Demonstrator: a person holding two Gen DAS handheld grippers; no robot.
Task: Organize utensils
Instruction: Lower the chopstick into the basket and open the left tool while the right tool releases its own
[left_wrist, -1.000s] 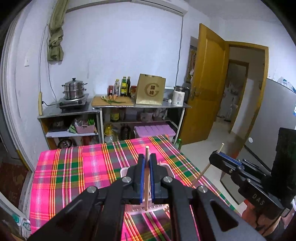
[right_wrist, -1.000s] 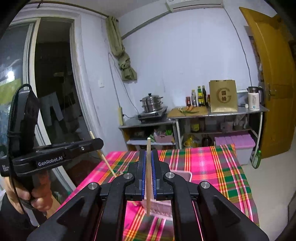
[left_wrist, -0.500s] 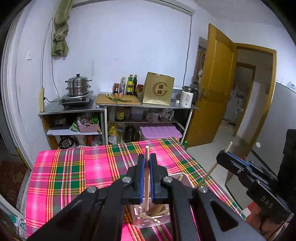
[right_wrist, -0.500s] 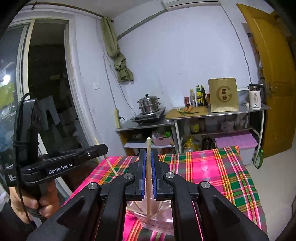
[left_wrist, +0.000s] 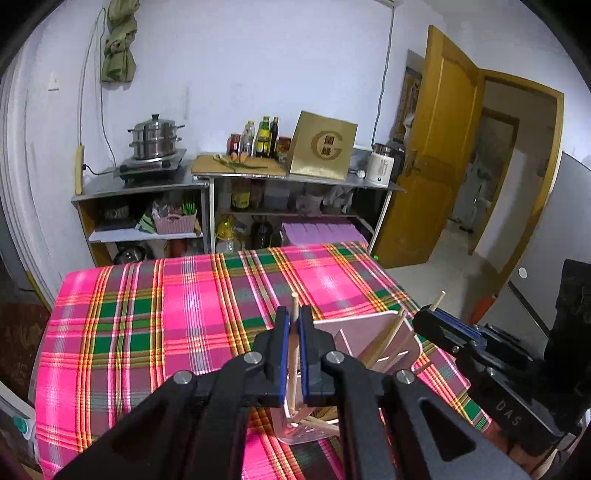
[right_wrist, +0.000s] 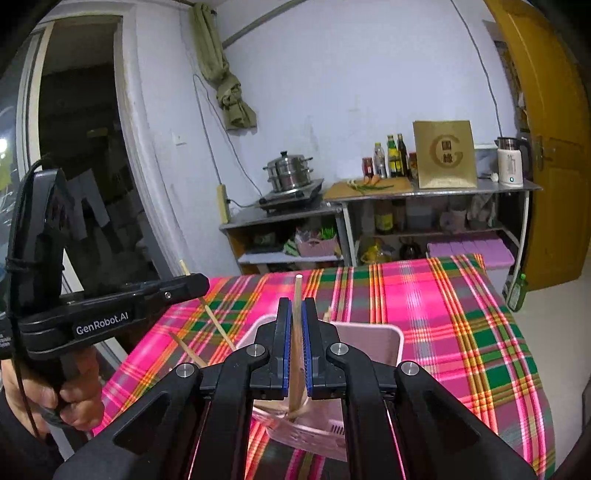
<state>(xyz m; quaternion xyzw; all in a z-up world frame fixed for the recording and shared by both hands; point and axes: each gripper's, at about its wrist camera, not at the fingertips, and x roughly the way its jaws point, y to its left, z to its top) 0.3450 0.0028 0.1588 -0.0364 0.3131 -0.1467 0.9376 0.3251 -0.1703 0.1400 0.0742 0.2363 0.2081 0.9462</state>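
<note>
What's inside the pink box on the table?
The pink holder has wooden chopsticks leaning inside, and more lying at its bottom. Both grippers are lowering one in each. The gripper fingers hide part of the inside, so the count stays unclear.

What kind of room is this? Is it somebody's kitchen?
Most likely a home kitchen. A steel steamer pot sits on a small stove, sauce bottles and a cutting board are on metal shelves, and a kettle stands near the door.
</note>
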